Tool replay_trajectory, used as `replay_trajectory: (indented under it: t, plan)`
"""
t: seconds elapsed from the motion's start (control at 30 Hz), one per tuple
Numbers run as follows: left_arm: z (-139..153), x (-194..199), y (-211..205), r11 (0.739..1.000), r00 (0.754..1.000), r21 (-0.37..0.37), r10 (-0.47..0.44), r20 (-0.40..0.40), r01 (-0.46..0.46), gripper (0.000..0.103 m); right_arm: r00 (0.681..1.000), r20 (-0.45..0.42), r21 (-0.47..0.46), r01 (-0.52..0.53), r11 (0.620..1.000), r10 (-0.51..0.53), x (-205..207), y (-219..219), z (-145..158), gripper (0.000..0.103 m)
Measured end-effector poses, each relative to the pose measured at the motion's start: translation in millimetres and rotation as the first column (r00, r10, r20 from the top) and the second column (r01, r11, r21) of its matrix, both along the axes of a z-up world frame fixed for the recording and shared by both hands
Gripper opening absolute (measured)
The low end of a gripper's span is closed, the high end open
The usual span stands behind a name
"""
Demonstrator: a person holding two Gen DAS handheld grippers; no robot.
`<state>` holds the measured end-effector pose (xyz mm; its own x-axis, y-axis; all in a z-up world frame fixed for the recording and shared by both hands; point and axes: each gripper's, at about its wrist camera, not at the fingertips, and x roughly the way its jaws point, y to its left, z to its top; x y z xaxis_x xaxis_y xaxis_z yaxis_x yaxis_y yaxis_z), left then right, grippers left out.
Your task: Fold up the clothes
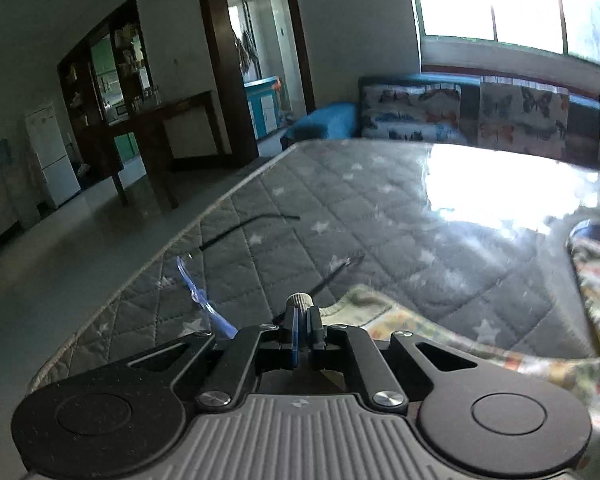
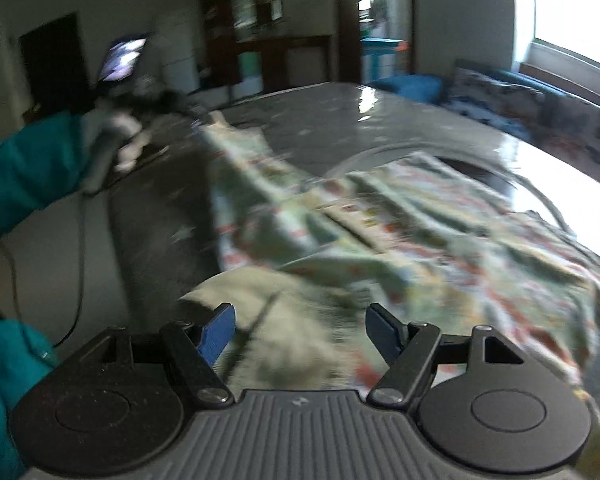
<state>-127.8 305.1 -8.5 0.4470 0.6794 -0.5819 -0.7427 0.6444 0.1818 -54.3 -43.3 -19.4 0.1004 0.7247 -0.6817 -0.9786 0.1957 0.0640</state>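
Apparently early in the fold: spreading and straightening rather than creasing. Pale green printed garment with red and yellow motifs [image 2: 400,232], soft thin cloth, lying rumpled across the grey quilted star-patterned mattress [image 1: 360,220], one long part trailing toward the far left corner in the right wrist view, the bulk bunched nearer the right side. Blurred in that view, so seams and sleeves hard to tell apart.

Left gripper [image 1: 303,322]: fingers pressed together at the mattress's near edge, beside the garment's pale ribbed hem [image 1: 364,304]. Cannot tell for sure whether any cloth is pinched there; a small ribbed knob-like thing [image 1: 299,301] shows just past the tips, and thin dark cords [image 1: 252,228] lie on the quilt beyond. Teal sleeve [image 2: 24,168] of the person reaching in behind that gripper in the right wrist view.

Right gripper [image 2: 300,332]: blue pads [image 2: 218,332] spread wide, nothing between them, hovering over a pale folded-over corner of the garment [image 2: 236,292].

Next move, as a guess: lower the right gripper onto that near corner, close on a single layer, then draw both hands apart to flatten the cloth before any fold. Calls for a clean pinch at the edge, not a bunch.
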Motion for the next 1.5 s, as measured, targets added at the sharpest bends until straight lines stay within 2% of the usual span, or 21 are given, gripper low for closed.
replay_trajectory:
  t: [0.13,0.3,0.57,0.63,0.83,0.97,1.07,1.17,1.23,1.37,1.5]
  plan:
    - [-13.1,-5.3,0.4,1.0,1.0,-0.023,0.015,-0.021,-0.015,0.005,0.999,-0.009,-0.039,-0.051,0.998,0.05,-13.9,4.2,-7.7,0.074]
    - [-13.3,-12.1,1.6,1.0,1.0,-0.017,0.024,-0.014,-0.024,0.005,0.996,-0.019,-0.083,-0.089,0.993,0.088,-22.2,3.4,-18.4,0.075]
    - [-21.5,-10.7,0.6,0.999,0.998,-0.019,0.028,-0.047,-0.029,0.01,0.988,-0.043,-0.112,-0.155,0.981,0.151,-25.3,-5.4,-10.3,0.074]
    - [-19.3,-14.1,-0.7,0.999,0.999,-0.027,0.026,-0.042,-0.027,0.017,0.989,-0.049,-0.083,-0.147,0.986,0.143,-19.5,-6.9,0.1,0.074]
    - [0.7,-28.2,-6.4,0.999,1.0,-0.034,0.003,0.007,-0.003,0.023,0.999,-0.002,0.002,-0.05,0.999,0.05,8.6,9.4,21.9,0.074]
    - [16.2,-29.9,-17.6,0.997,0.997,-0.04,-0.057,0.045,0.059,0.028,1.0,-0.013,0.009,0.02,1.0,-0.02,26.5,31.9,9.6,0.072]
    - [24.2,-26.3,-32.1,0.988,0.988,-0.059,-0.138,0.07,0.143,0.029,1.0,-0.001,-0.021,0.004,1.0,-0.004,24.8,43.5,-4.6,0.07]
    - [29.0,-14.2,-53.3,0.966,0.968,-0.079,-0.238,0.082,0.245,0.03,0.999,0.02,-0.062,-0.033,0.998,0.034,14.5,45.9,-12.8,0.07]
    - [29.7,-4.4,-68.7,0.941,0.944,-0.097,-0.316,0.093,0.325,0.03,0.999,0.024,-0.072,-0.045,0.996,0.047,9.7,41.8,-12.1,0.07]
    - [25.3,18.9,-106.3,0.867,0.875,-0.126,-0.472,0.103,0.483,0.03,0.999,0.014,-0.081,-0.049,0.996,0.05,7.4,32.5,-7.5,0.07]
    - [15.5,38.2,-144.1,0.793,0.806,-0.149,-0.579,0.121,0.591,0.03,1.0,0.002,-0.041,-0.01,0.999,0.01,14.1,25.4,3.2,0.07]
